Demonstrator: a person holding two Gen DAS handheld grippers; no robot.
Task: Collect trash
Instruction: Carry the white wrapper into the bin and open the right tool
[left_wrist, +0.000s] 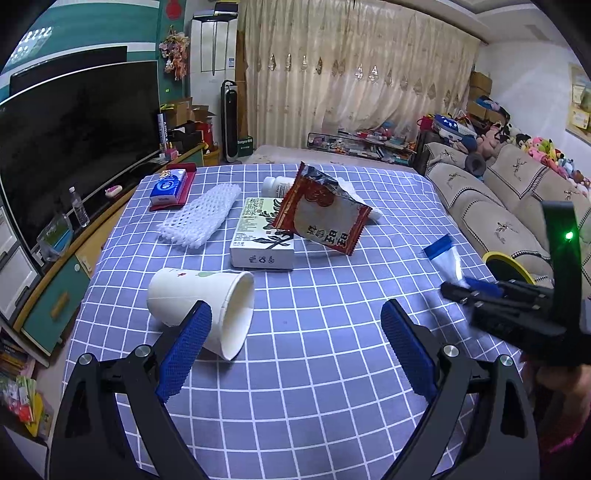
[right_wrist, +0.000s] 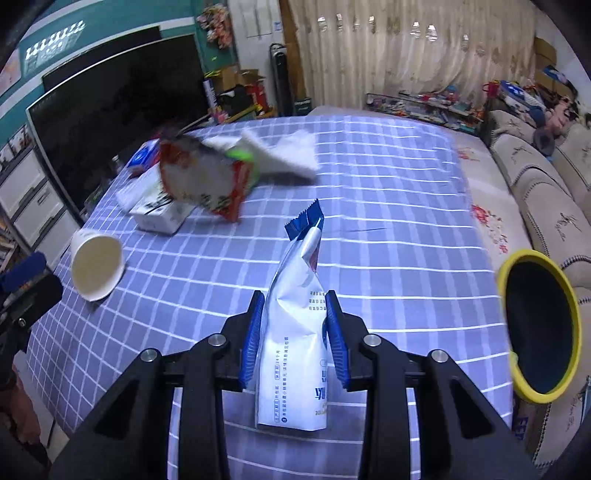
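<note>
The yellow-rimmed bin (right_wrist: 537, 325) stands off the worktop's (right_wrist: 388, 206) right edge, right of the right gripper (right_wrist: 293, 334), whose fingers pinch the white-and-blue pouch (right_wrist: 295, 314) (long axis pointing away). The left gripper (left_wrist: 295, 347) gapes wide beside the tipped paper cup (left_wrist: 199, 299).

Between the right gripper's (right_wrist: 294, 334) fingers (right_wrist: 252, 332) a pouch (right_wrist: 295, 350) is standing up off the table (right_wrist: 388, 221). Ahead of them to the left, a wrapper (right_wrist: 207, 177) is leaning on a box (right_wrist: 162, 216); a bin (right_wrist: 539, 325) is sitting off their right side. A paper cup (left_wrist: 207, 306) is lying on its side just beyond the left gripper's (left_wrist: 295, 314) left finger, and a foam net (left_wrist: 199, 218) is lying farther ahead.
</note>
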